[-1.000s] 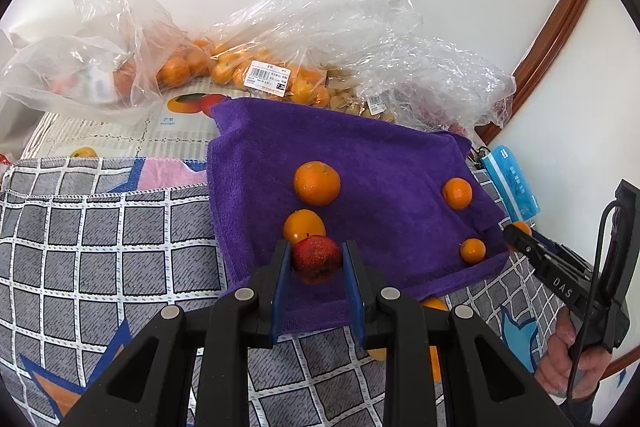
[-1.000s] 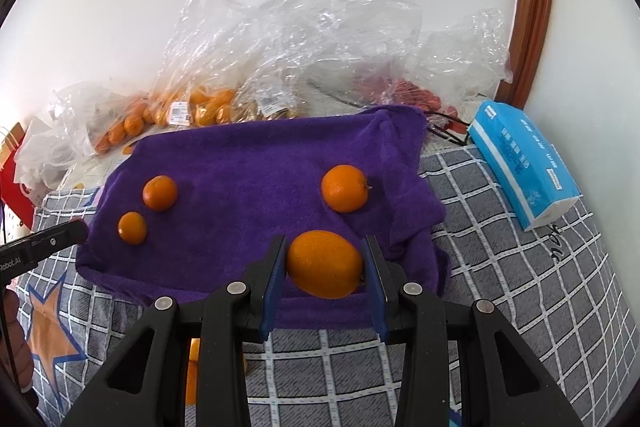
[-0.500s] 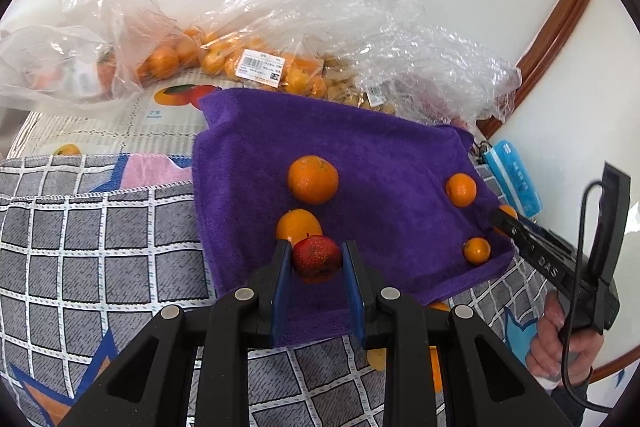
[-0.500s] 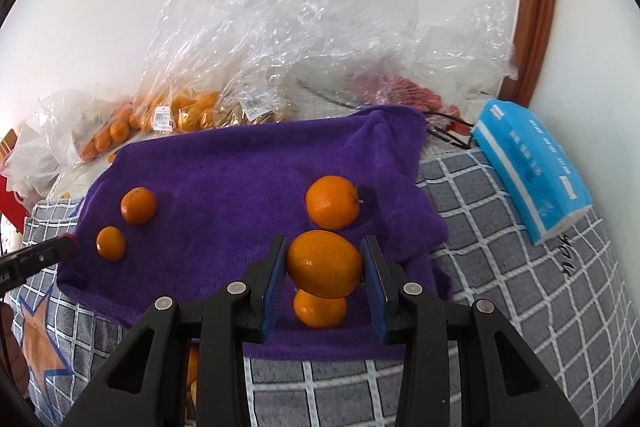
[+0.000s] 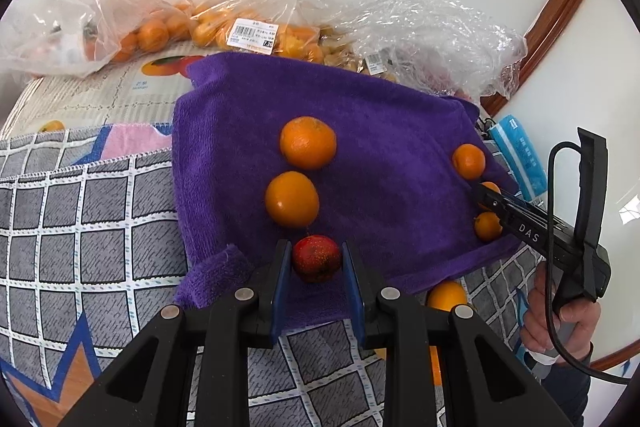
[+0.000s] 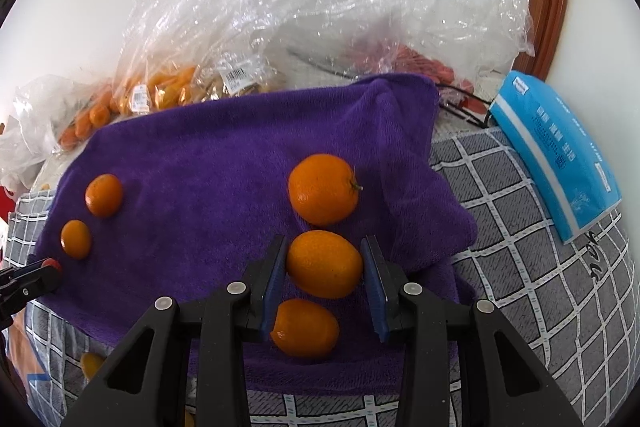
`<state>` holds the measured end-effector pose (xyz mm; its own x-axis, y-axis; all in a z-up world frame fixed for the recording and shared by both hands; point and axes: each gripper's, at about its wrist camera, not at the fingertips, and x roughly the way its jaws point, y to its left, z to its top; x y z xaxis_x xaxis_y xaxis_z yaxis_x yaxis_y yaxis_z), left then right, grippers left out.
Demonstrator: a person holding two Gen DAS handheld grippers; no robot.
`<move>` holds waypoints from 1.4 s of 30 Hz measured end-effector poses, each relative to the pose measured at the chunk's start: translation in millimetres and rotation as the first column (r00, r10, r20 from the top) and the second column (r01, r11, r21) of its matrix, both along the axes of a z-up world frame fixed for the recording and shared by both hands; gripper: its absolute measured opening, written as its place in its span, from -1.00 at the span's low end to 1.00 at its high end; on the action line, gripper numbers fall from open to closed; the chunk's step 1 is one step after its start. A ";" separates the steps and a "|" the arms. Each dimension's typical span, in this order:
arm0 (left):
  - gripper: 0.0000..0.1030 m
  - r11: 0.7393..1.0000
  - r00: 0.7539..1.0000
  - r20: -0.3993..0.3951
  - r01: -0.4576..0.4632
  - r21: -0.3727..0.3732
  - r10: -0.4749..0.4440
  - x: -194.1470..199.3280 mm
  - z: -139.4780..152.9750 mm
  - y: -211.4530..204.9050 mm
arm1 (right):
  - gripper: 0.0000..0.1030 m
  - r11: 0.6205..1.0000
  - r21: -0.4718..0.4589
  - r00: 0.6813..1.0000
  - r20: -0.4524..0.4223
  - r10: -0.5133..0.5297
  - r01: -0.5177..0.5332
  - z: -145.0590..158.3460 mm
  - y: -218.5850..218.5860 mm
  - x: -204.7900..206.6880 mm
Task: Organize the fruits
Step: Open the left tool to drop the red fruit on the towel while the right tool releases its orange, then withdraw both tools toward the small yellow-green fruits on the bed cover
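Note:
A purple towel (image 5: 380,131) lies on a checked grey cloth (image 5: 80,227). My left gripper (image 5: 316,259) is shut on a small red fruit (image 5: 317,258) above the towel's near edge. Two oranges (image 5: 308,142) (image 5: 292,199) lie just beyond it. My right gripper (image 6: 325,265) is shut on an orange (image 6: 325,264), held above the towel (image 6: 220,167). One orange (image 6: 323,189) lies ahead of it and another orange (image 6: 306,327) lies below it. Two small oranges (image 6: 104,195) (image 6: 76,239) lie at the towel's left. The right gripper shows in the left wrist view (image 5: 488,197), the left one in the right wrist view (image 6: 48,267).
Clear plastic bags of oranges (image 5: 152,35) and other fruit (image 6: 420,63) lie along the white wall behind the towel. A blue tissue pack (image 6: 556,155) lies right of the towel. An orange (image 5: 446,295) lies on the checked cloth off the towel's near edge.
Both grippers have moved forward over the towel with their fruit. An orange lying on the towel has come into view below the right gripper.

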<state>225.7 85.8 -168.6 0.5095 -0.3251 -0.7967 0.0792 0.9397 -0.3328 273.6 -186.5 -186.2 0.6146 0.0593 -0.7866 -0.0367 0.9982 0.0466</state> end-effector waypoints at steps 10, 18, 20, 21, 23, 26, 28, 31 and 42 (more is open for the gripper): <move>-0.53 1.000 1.000 0.001 0.004 -0.012 -0.004 0.2 -2.0 1.6 | -0.21 1.000 -0.023 1.000 -0.009 -0.005 0.005 3.1 7.7 -3.0; -0.36 0.999 1.000 -0.002 0.015 -0.031 -0.015 -0.1 -0.9 1.3 | -0.12 0.999 -0.028 0.999 0.019 -0.030 0.030 22.1 7.5 -18.1; -0.30 0.999 1.000 0.005 0.019 -0.027 -0.019 -2.6 2.6 0.2 | -0.11 0.999 -0.034 0.999 0.023 -0.029 0.030 24.3 8.5 -23.2; -0.30 1.000 1.000 0.015 0.023 -0.022 -0.022 -4.9 5.6 -0.7 | -0.11 0.999 -0.035 0.999 0.027 -0.028 0.029 25.3 9.0 -26.5; -0.27 0.999 0.999 0.028 0.028 -0.022 -0.028 -8.3 10.0 -0.9 | -0.02 0.999 -0.037 0.999 0.034 -0.028 0.029 27.0 9.0 -32.4; -0.25 0.999 0.999 0.040 0.031 -0.023 -0.030 -14.7 17.1 0.4 | -0.02 0.998 -0.040 0.999 0.040 -0.037 0.038 30.5 9.6 -40.6; -0.25 0.999 0.998 0.047 0.029 -0.024 -0.028 -20.2 21.1 2.9 | -0.02 0.999 -0.032 0.998 0.046 -0.038 0.040 34.0 10.2 -46.6; -0.24 0.999 0.999 0.050 0.024 -0.023 -0.022 -29.7 25.2 7.0 | -0.02 0.999 -0.033 0.998 0.057 -0.038 0.039 38.1 13.0 -55.9; -0.21 1.000 0.999 0.035 -0.013 0.004 0.013 -66.1 26.0 23.5 | -0.02 1.000 -0.006 0.999 0.026 -0.028 0.028 37.4 27.7 -90.1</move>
<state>159.7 109.3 -142.6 0.5412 -0.3147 -0.7798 0.0785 0.9422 -0.3258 183.5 -158.8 -148.8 0.6360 0.0370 -0.7708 -0.0098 0.9992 0.0398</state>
